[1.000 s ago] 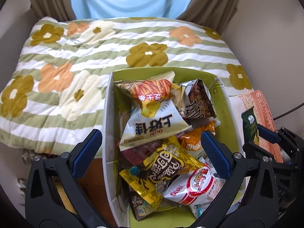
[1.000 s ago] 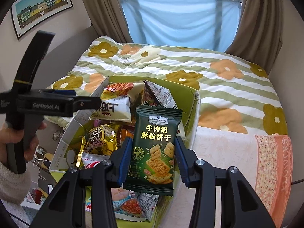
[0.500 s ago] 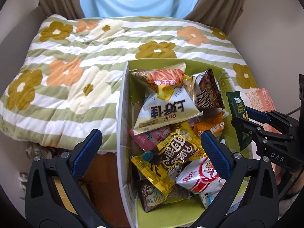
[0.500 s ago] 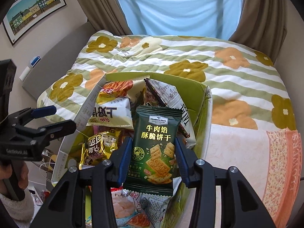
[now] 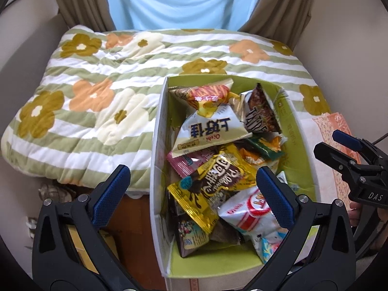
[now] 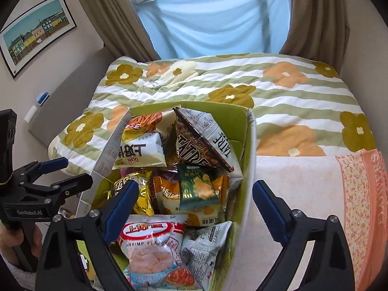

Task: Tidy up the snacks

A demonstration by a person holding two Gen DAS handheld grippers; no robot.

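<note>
— Green cracker pack [image 6: 197, 189] lies loose in the box [image 6: 251, 160], on the heap, just under the dark triangular bag [image 6: 201, 143]

— And the right tongs [image 6: 194, 208]?

— Jaws opening, spread wide over the box. Nothing between the blue pads, nothing pressed. The shrimp flakes bag [image 6: 151, 240] sits below them, untouched as far as I can see

— The left tongs [image 5: 191, 191]?

— Also wide open and empty. One pad hangs over the edge of the quilt [image 5: 109, 97], the other over the snacks, above the red and white bag [image 5: 245, 215]. Whether that pad brushes the bag I cannot tell

— What else is in the box?

— A white Oishi bag [image 5: 211, 131], a yellow and brown bag [image 5: 213, 181], a pink one [image 5: 189, 162] tucked under them, and a stick snack bag [image 5: 206, 94] at the far end. The box itself sits on the bed, its left wall along the quilt, a peach towel [image 6: 359, 194] on its right

— Who holds the tongs?

— A hand [image 6: 21, 240] in a pale sleeve grips the left handle, beside the box
</note>
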